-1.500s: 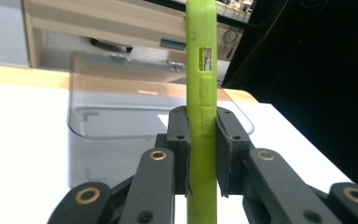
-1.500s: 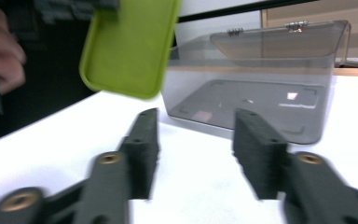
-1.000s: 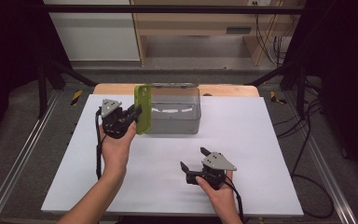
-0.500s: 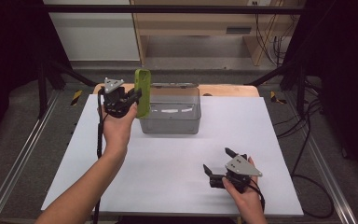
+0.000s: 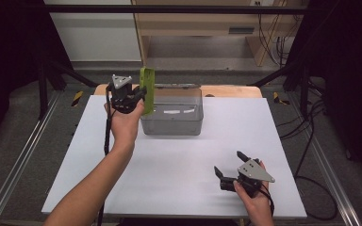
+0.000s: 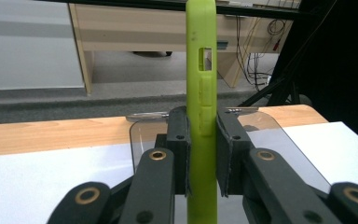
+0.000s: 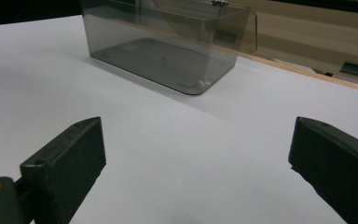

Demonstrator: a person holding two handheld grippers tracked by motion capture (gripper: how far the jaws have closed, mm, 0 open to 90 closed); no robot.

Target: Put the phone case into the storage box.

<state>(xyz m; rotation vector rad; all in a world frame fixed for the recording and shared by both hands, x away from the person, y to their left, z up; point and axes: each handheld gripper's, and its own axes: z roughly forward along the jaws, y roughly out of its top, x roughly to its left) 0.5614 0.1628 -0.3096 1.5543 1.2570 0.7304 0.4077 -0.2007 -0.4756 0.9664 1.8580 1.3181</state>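
Note:
My left gripper (image 5: 140, 100) is shut on a lime-green phone case (image 5: 147, 89), held upright on its edge above the left end of the clear smoky plastic box (image 5: 172, 123). In the left gripper view the green case (image 6: 201, 98) stands vertical, clamped between the two pads (image 6: 179, 144). The box stands at the back of the white table sheet (image 5: 179, 165), its lid tipped open behind it. My right gripper (image 5: 230, 164) rests low near the front right of the sheet, jaws wide open with nothing between them. In the right gripper view the box (image 7: 163, 42) lies ahead, beyond the right gripper (image 7: 196, 158).
A wooden table edge (image 5: 226, 89) runs behind the sheet. Metal rails (image 5: 19, 160) flank the table on both sides. Cables (image 5: 311, 136) hang at the right. A pale wooden cabinet (image 5: 207, 23) stands beyond the table.
My left gripper has lifted the green case and carried it toward the back left corner of the box. My right gripper has slid right and toward the front edge.

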